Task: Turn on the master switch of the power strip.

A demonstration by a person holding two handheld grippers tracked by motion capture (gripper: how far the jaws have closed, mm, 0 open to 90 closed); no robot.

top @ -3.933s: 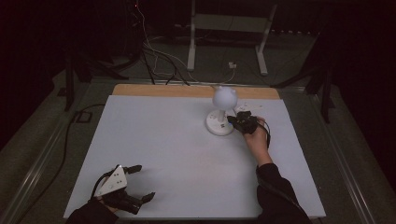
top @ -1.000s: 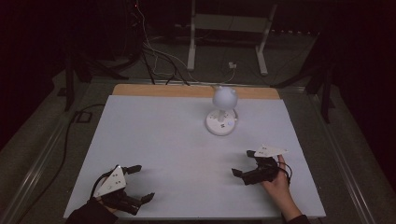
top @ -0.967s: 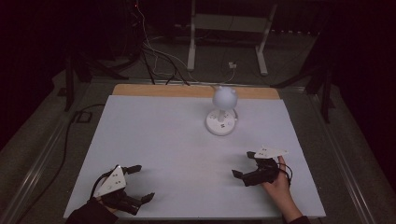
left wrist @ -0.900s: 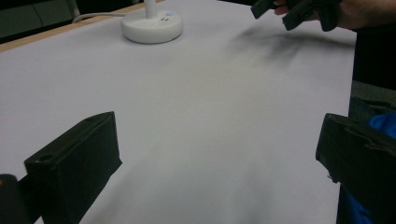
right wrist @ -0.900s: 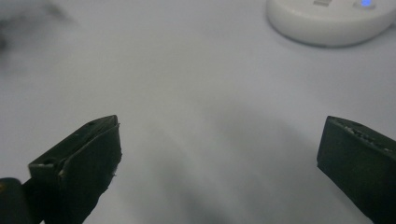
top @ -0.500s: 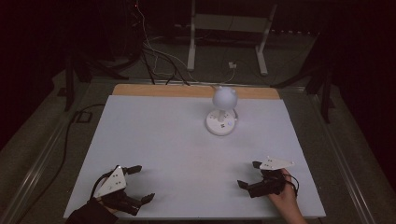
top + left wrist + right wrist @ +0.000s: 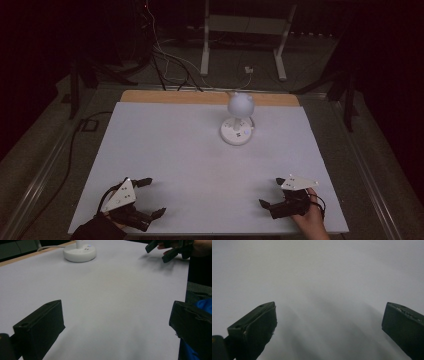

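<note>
Both grippers w/ jaws spread wide, holding nothing: left gripper at 7 o'clock on the table, right gripper at 5. Lamp at 1, well apart.

Right gripper: has come away from the lamp, where it sat about four seconds ago, and back to the near right part of the counter.
Distance to lamp: touching its base then, well apart now.
Last second: slid nearer the front edge and a little further right.
Right hand: pulled back with it; less of the forearm shows at the bottom edge.
</note>
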